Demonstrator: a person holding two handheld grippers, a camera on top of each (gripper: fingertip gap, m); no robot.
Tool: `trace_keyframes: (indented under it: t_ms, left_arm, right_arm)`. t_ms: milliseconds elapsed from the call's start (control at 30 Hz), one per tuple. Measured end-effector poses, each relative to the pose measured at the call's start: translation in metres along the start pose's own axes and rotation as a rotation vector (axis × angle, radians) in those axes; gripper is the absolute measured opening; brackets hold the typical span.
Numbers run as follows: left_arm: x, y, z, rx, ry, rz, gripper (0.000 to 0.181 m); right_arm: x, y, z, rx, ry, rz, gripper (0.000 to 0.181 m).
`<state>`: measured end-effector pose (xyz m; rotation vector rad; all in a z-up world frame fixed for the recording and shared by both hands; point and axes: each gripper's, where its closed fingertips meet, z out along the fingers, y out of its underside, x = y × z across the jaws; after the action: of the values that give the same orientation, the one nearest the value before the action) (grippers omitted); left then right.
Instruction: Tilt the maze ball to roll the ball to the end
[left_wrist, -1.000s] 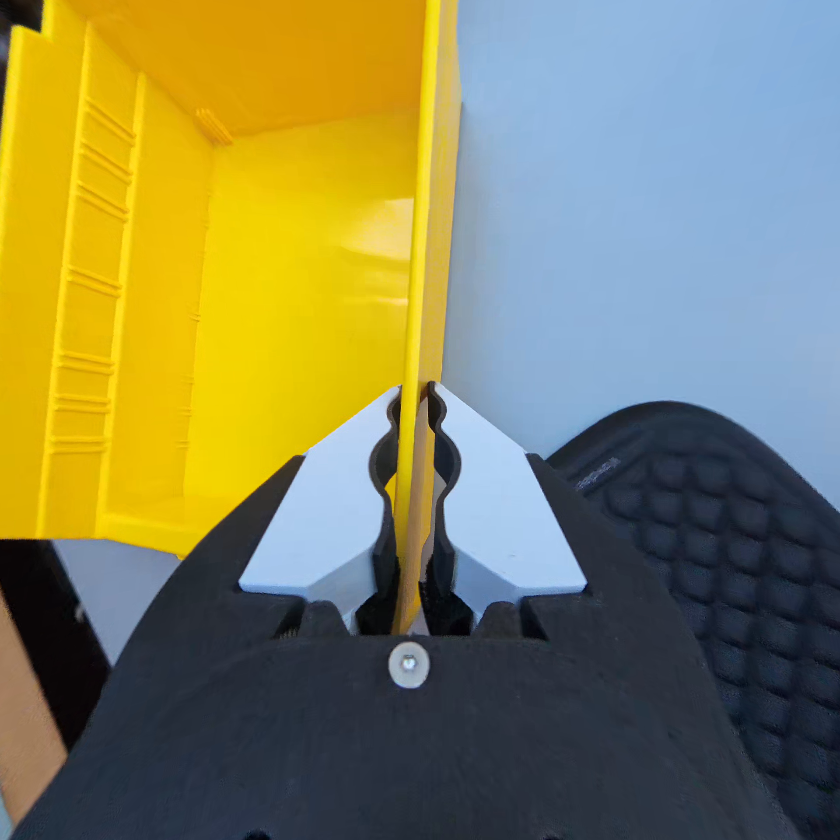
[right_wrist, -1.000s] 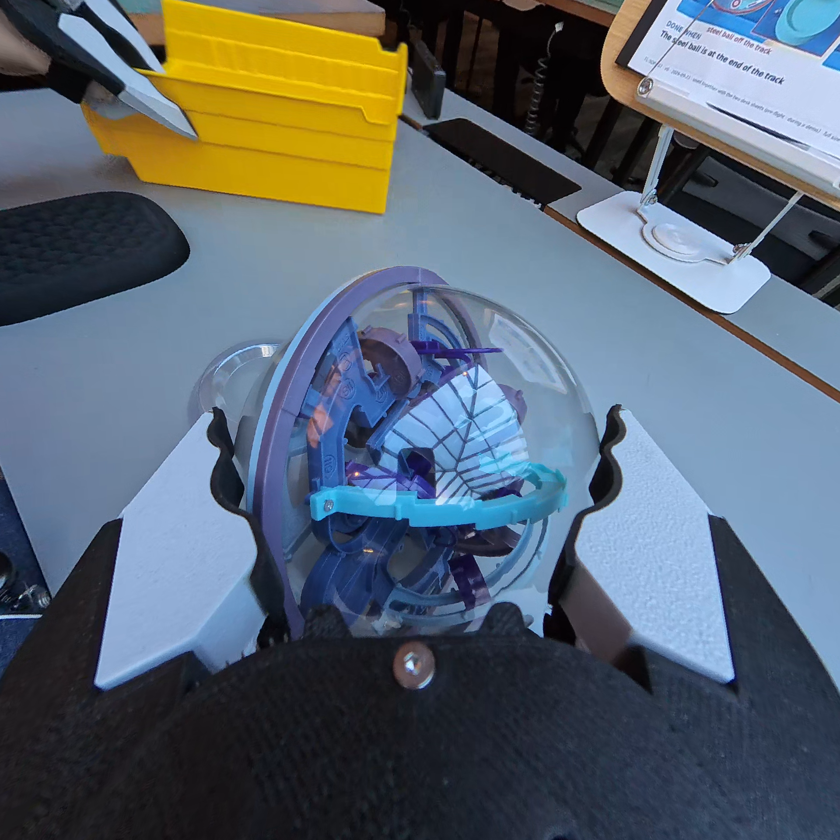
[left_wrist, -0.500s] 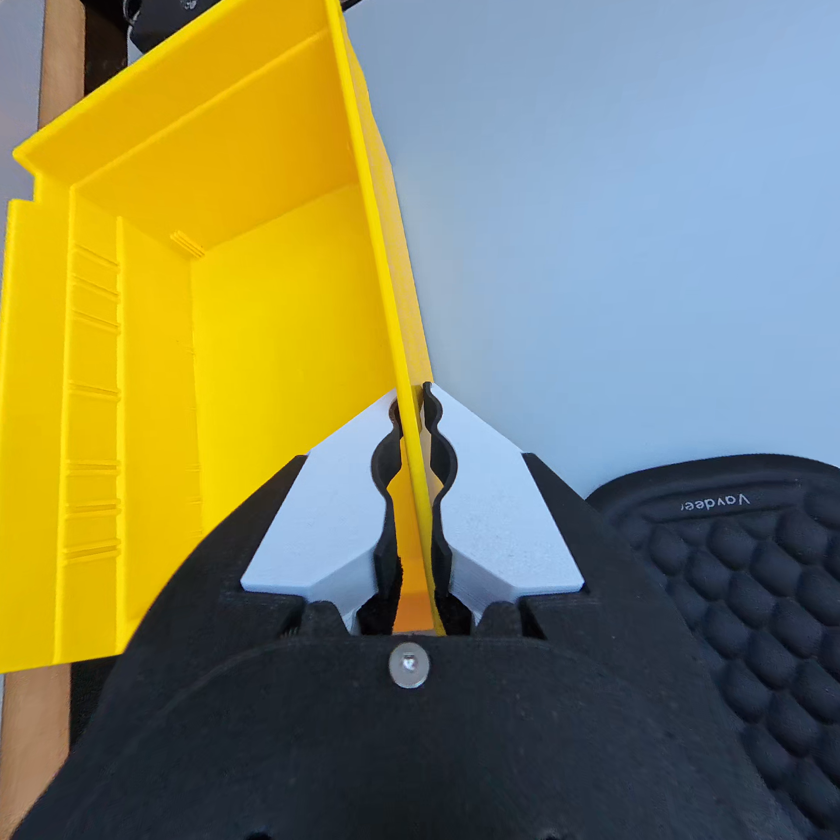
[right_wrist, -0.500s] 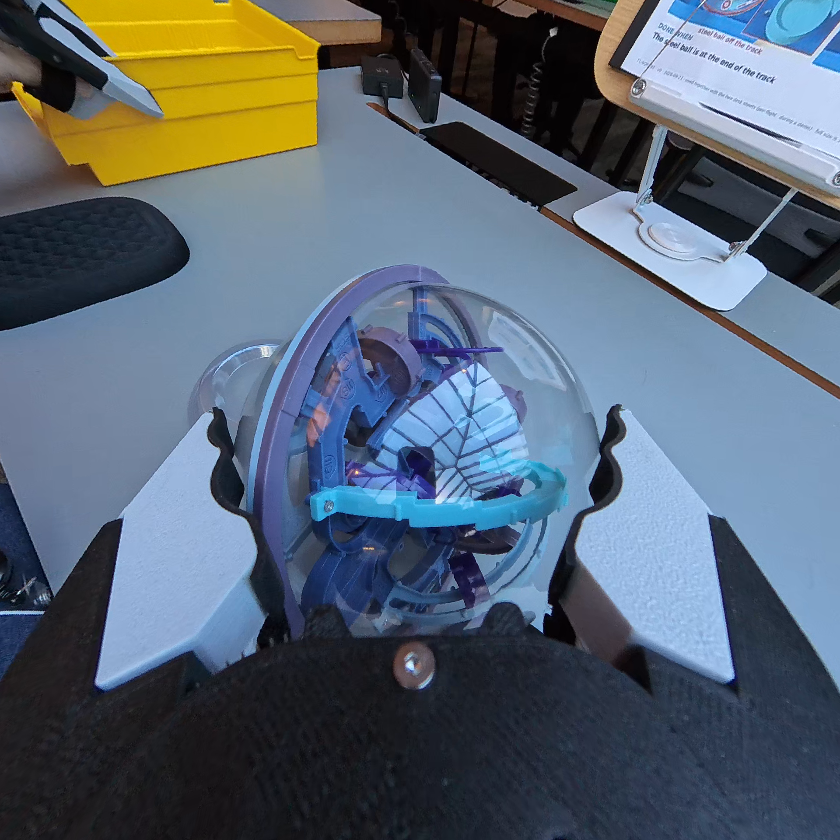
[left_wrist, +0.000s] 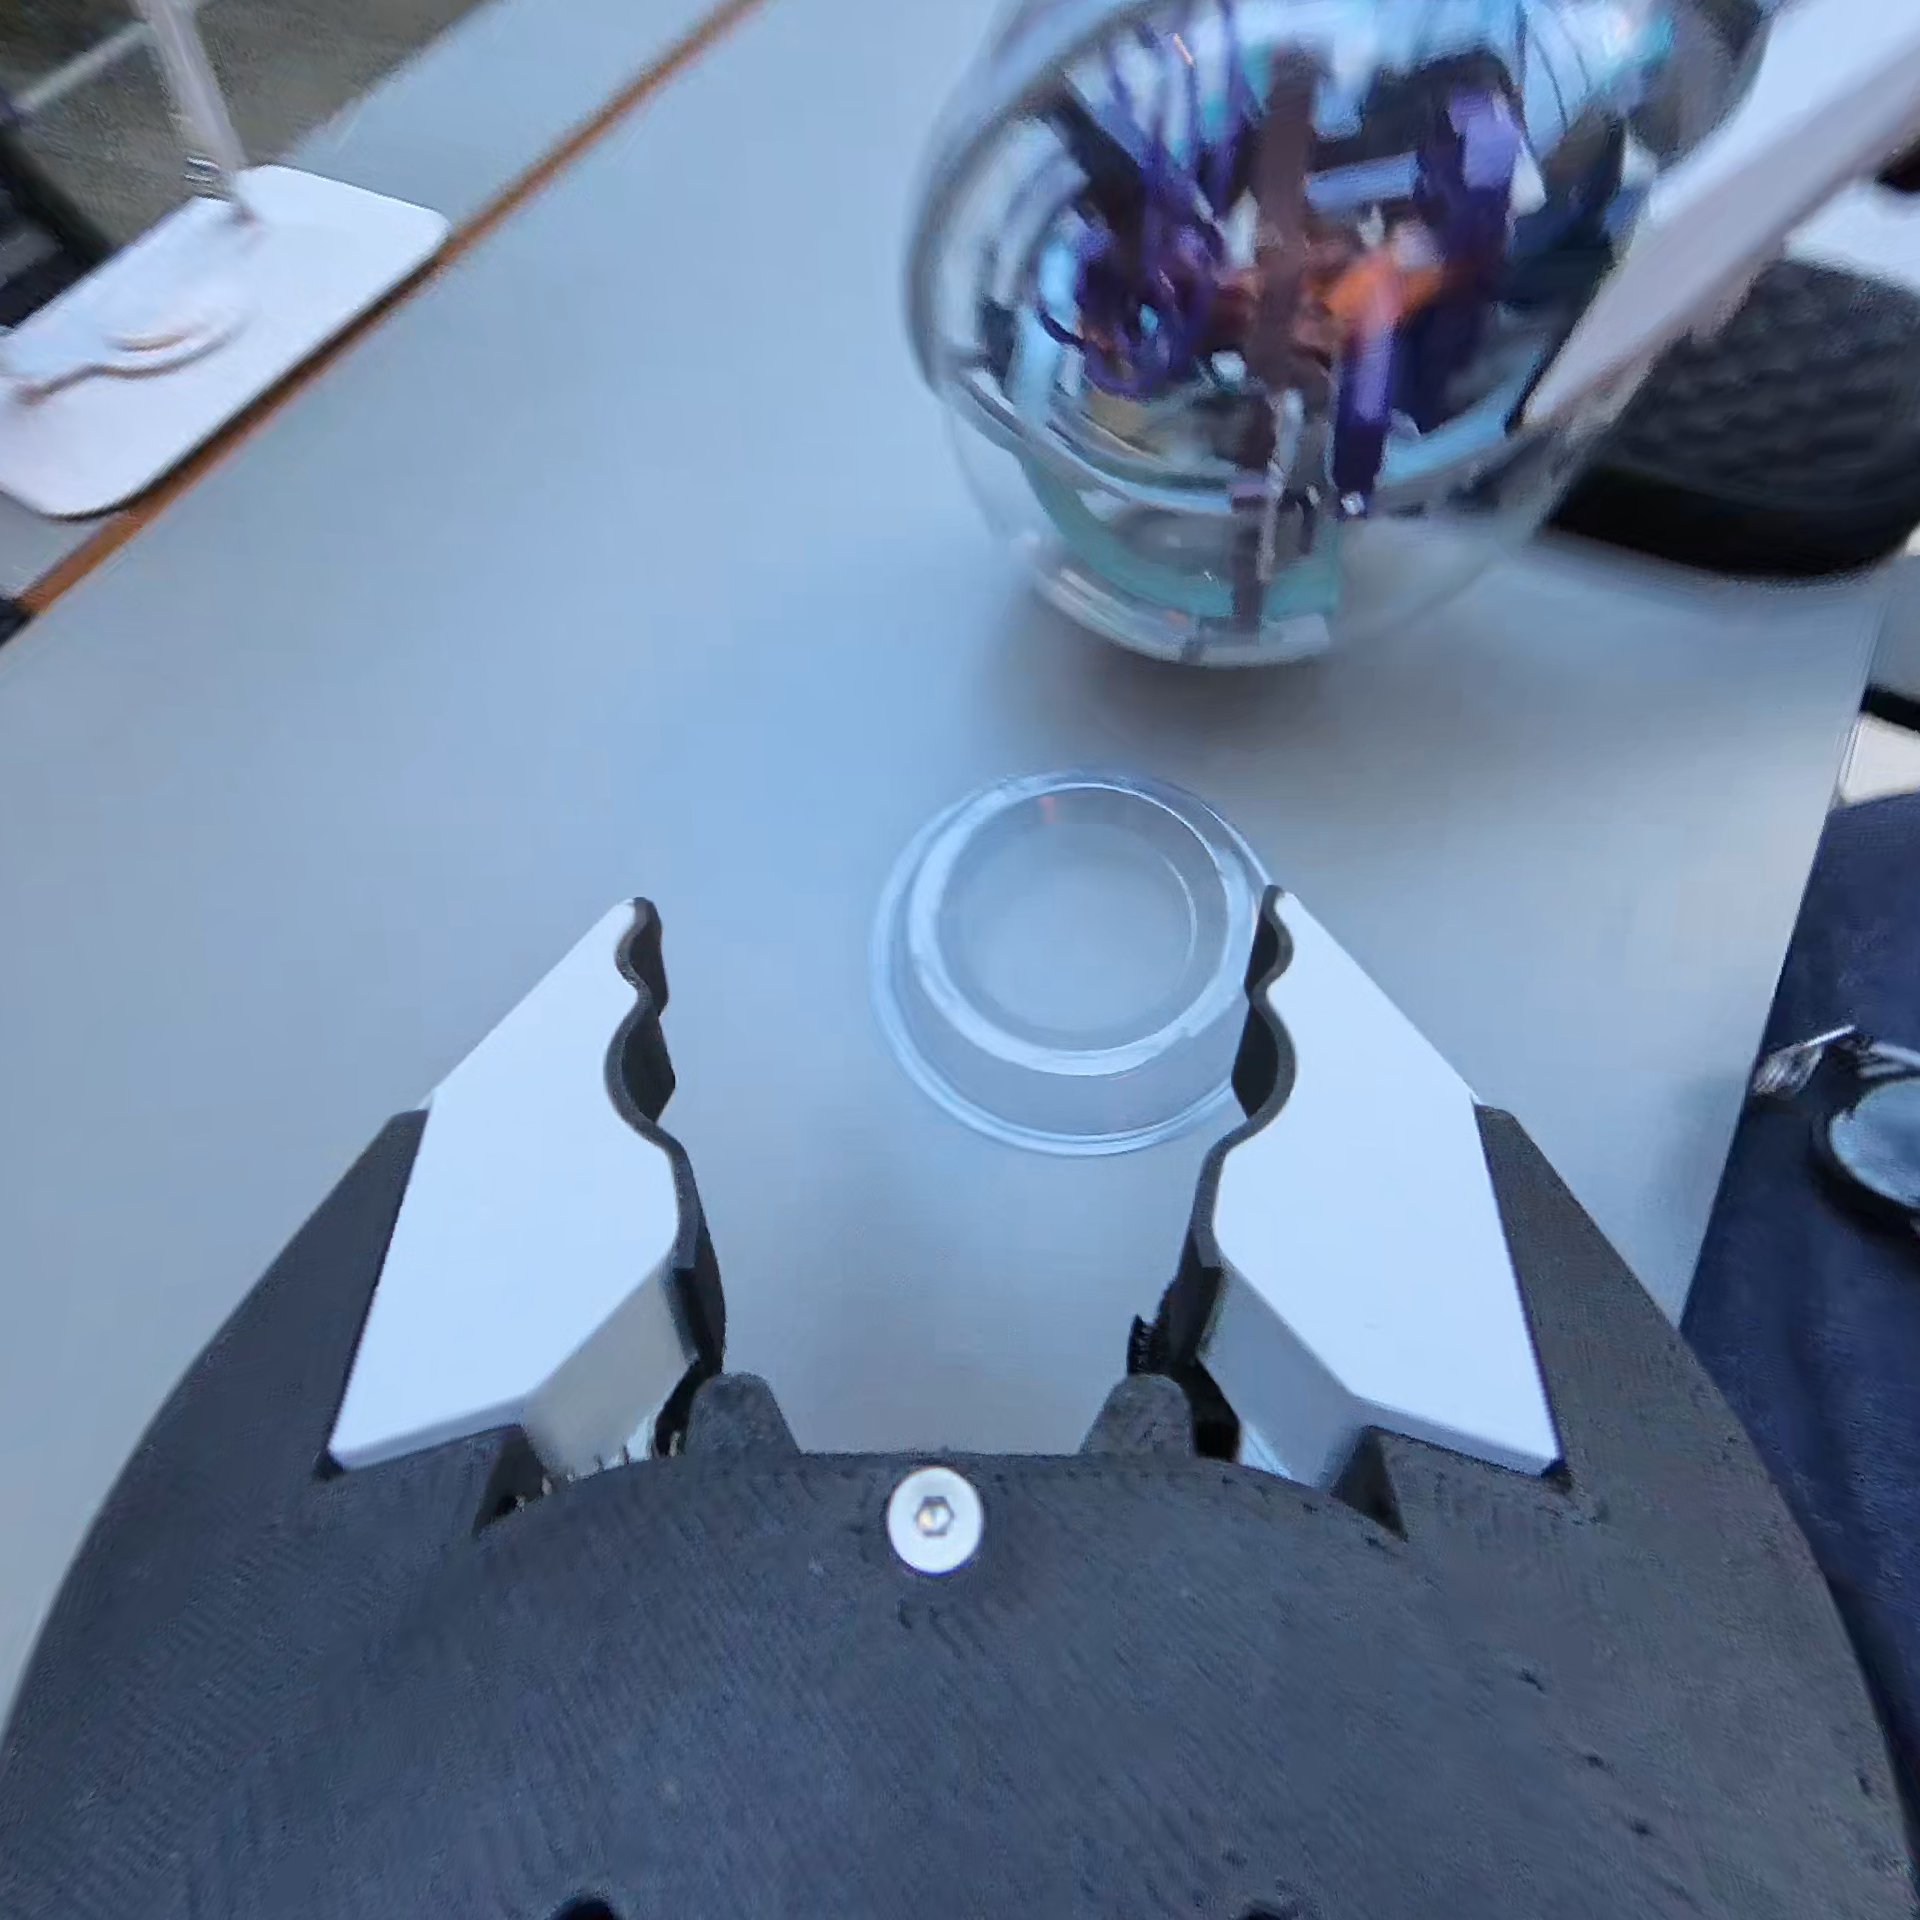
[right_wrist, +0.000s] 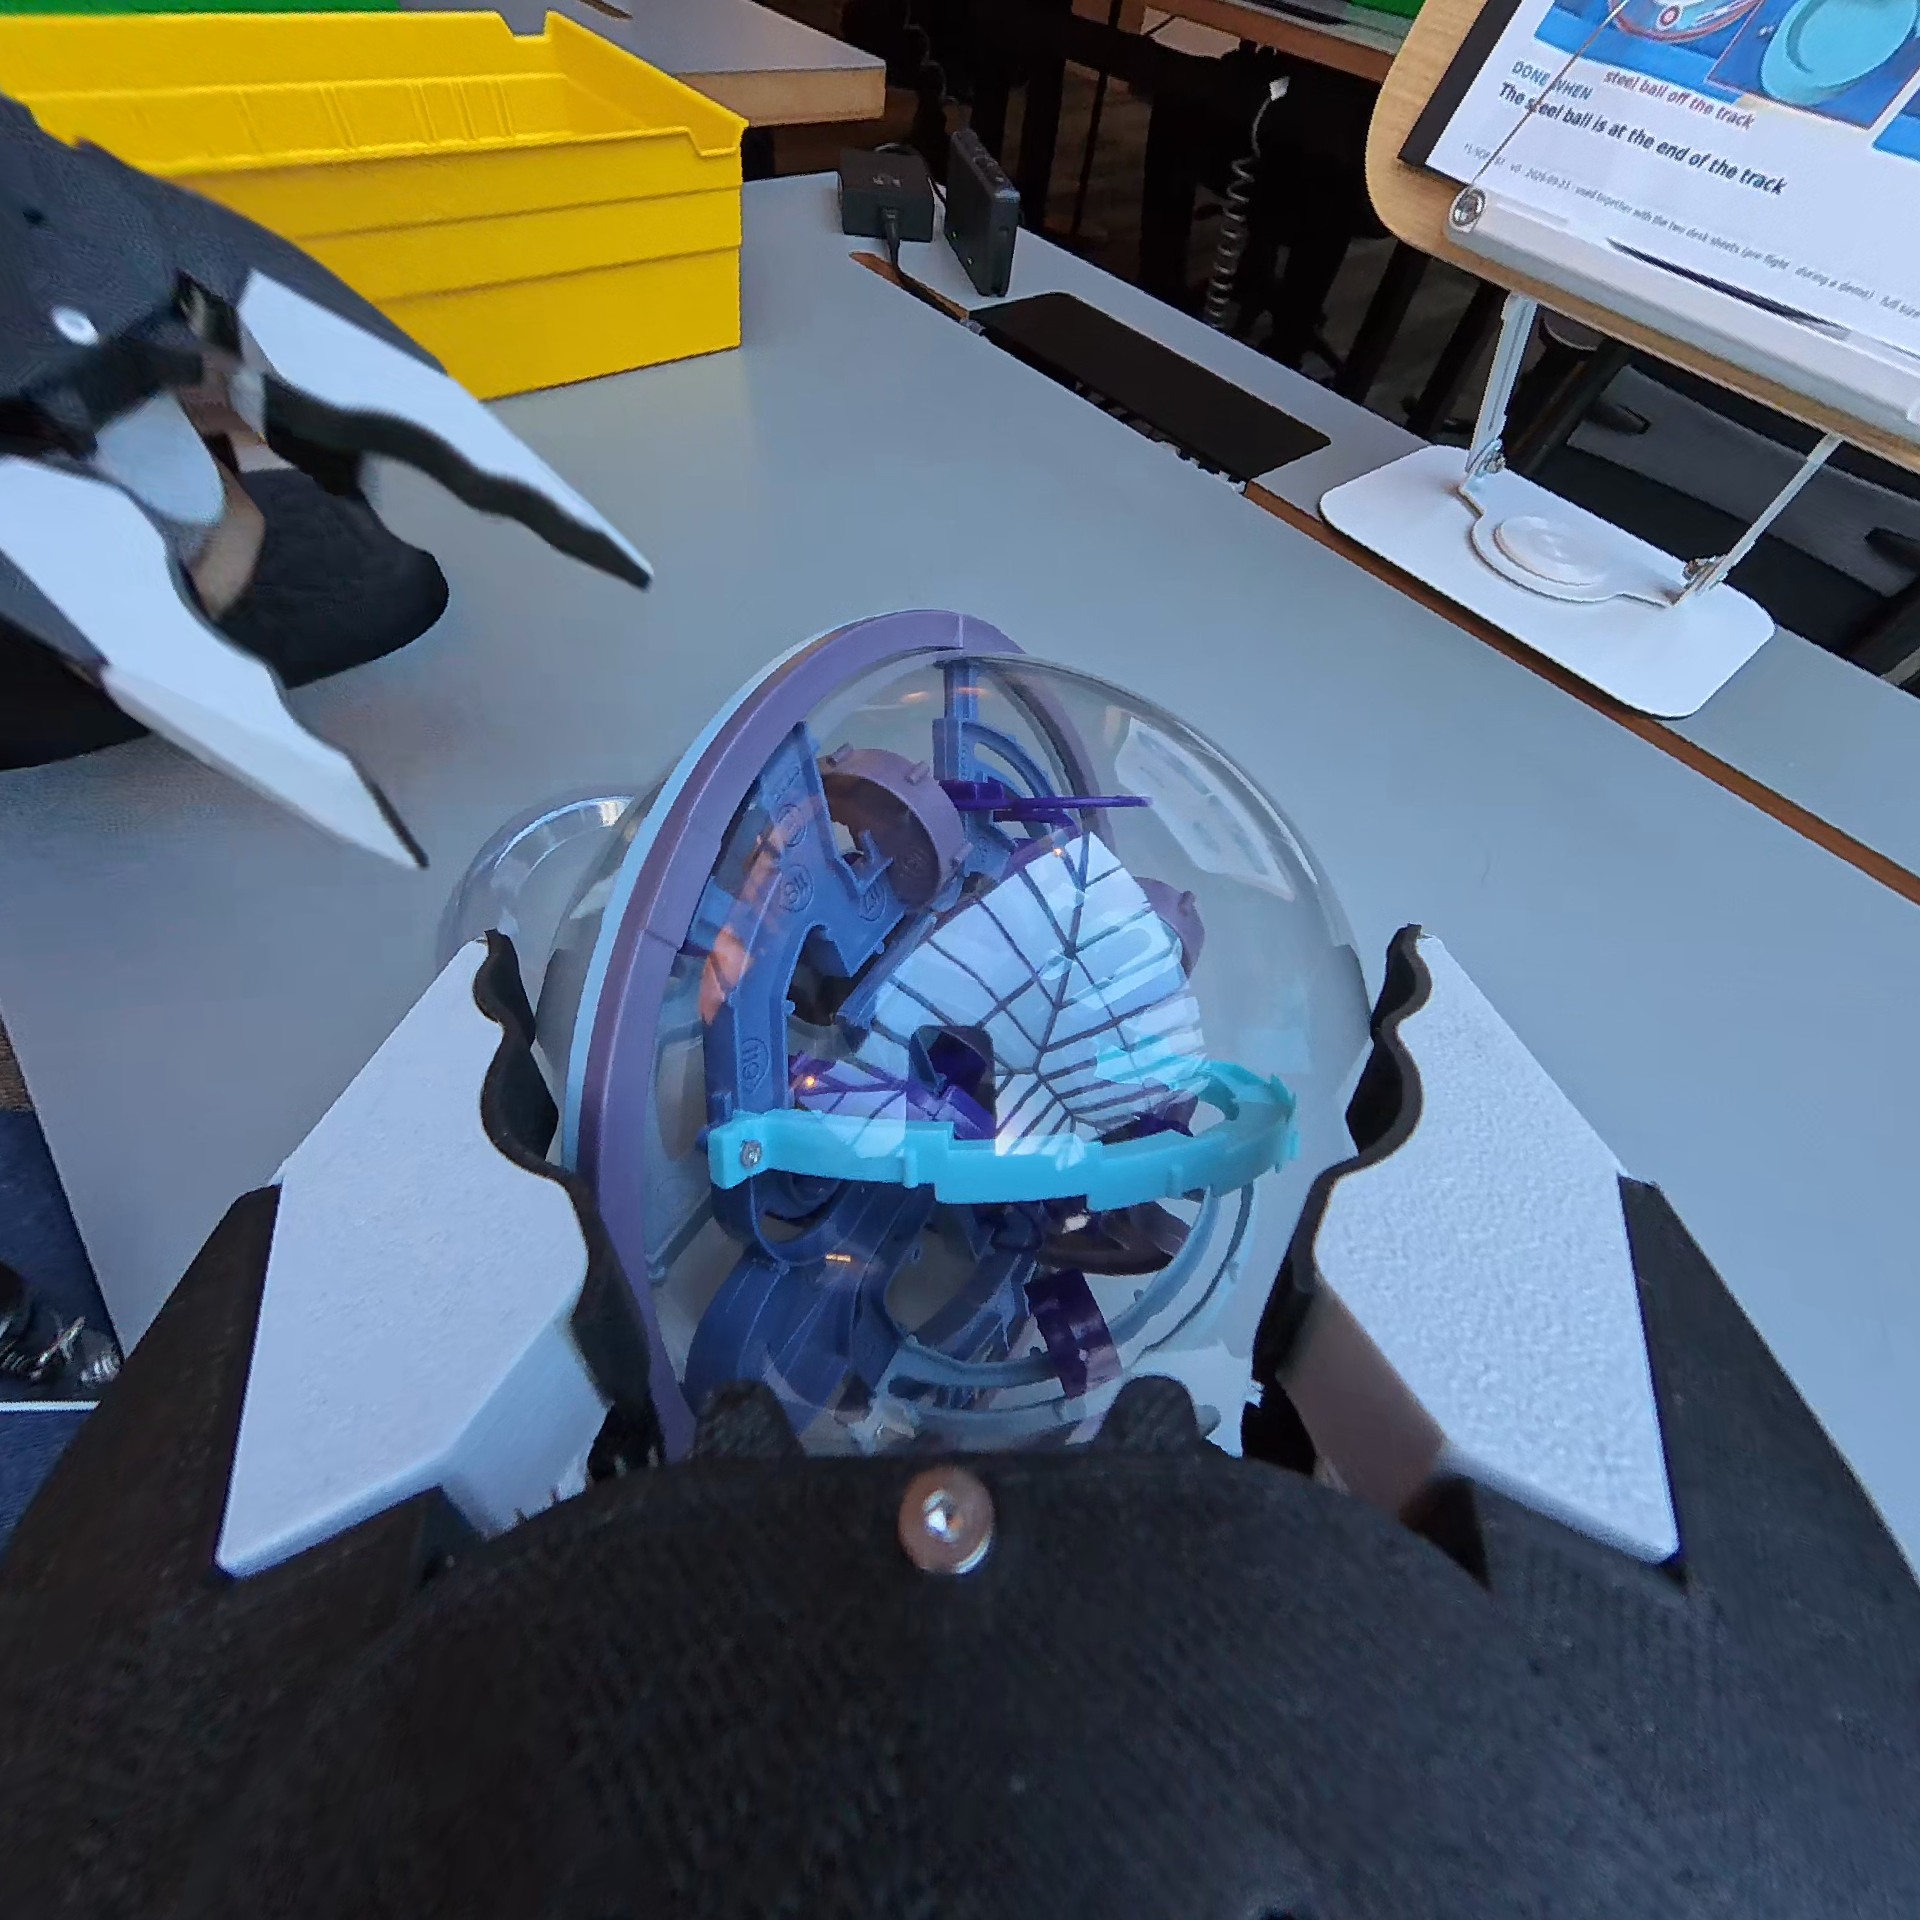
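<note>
The maze ball (right_wrist: 935, 1039) is a clear sphere with purple, blue and turquoise tracks inside. My right gripper (right_wrist: 948, 937) is shut on it, one finger on each side, and holds it just above the grey table (right_wrist: 1039, 540). A small silvery dot (right_wrist: 748, 1150) sits at the left end of the turquoise track. The ball also shows blurred in the left wrist view (left_wrist: 1247, 312). My left gripper (left_wrist: 956, 904) is open and empty, just above the ball's clear round stand (left_wrist: 1065, 945) on the table. In the right wrist view it (right_wrist: 530, 717) hovers left of the ball.
Stacked yellow trays (right_wrist: 468, 187) stand at the back left, with a black cushion (right_wrist: 312, 592) in front of them. A document stand with a white base (right_wrist: 1558, 561) and a black flat pad (right_wrist: 1143, 395) are at the right. Keys (left_wrist: 1849, 1091) lie on blue cloth past the table edge.
My left gripper let go of the yellow tray wall, opened, and swung over to the clear stand beside the maze ball. My right gripper kept the ball still.
</note>
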<state>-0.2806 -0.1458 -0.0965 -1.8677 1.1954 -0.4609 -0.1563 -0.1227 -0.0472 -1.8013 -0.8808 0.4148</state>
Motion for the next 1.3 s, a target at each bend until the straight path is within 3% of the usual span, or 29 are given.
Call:
trace_keyframes:
  t_ms: [33, 133, 233, 500, 667, 767, 867, 933, 1033, 1133, 1300]
  left_arm:
    - [0.008, 0.006, 0.011, -0.035, 0.018, 0.042, 0.112]
    - [0.016, 0.030, 0.037, -0.156, 0.042, 0.152, 0.112]
    - [0.017, 0.032, 0.048, -0.163, 0.110, 0.145, 0.097]
    - [-0.058, 0.017, 0.087, -0.181, 0.148, 0.153, 0.097]
    - [-0.078, -0.001, 0.112, -0.142, 0.204, 0.155, 0.097]
    - [-0.075, -0.016, 0.107, -0.064, 0.263, 0.070, 0.100]
    - [-0.084, -0.031, 0.081, 0.057, 0.178, 0.093, 0.105]
    - [-0.061, -0.041, 0.057, 0.118, 0.224, 0.096, 0.102]
    - [0.001, -0.046, 0.041, 0.135, 0.428, -0.002, 0.099]
    - [0.033, -0.043, 0.051, 0.113, 0.481, -0.043, 0.109]
    - [0.054, -0.043, 0.070, 0.062, 0.508, -0.027, 0.112]
  right_arm:
    - [0.000, 0.000, 0.000, -0.001, 0.000, -0.001, 0.157]
    - [0.000, 0.001, -0.001, -0.003, -0.003, -0.004, 0.157]
    - [0.001, 0.000, -0.001, 0.004, -0.004, 0.008, 0.157]
    - [0.002, -0.001, 0.001, 0.010, -0.009, 0.023, 0.157]
    - [0.003, -0.001, 0.001, 0.012, -0.012, 0.033, 0.157]
    - [0.003, 0.000, -0.001, 0.012, -0.013, 0.033, 0.157]
    - [0.004, 0.001, -0.004, 0.020, -0.016, 0.037, 0.157]
    - [0.003, 0.001, -0.005, 0.024, -0.018, 0.031, 0.157]
    - [0.002, 0.001, -0.004, 0.030, -0.020, 0.026, 0.157]
    - [0.000, 0.000, -0.004, 0.045, -0.032, 0.007, 0.157]
    - [-0.007, -0.009, -0.026, 0.133, -0.142, 0.036, 0.153]
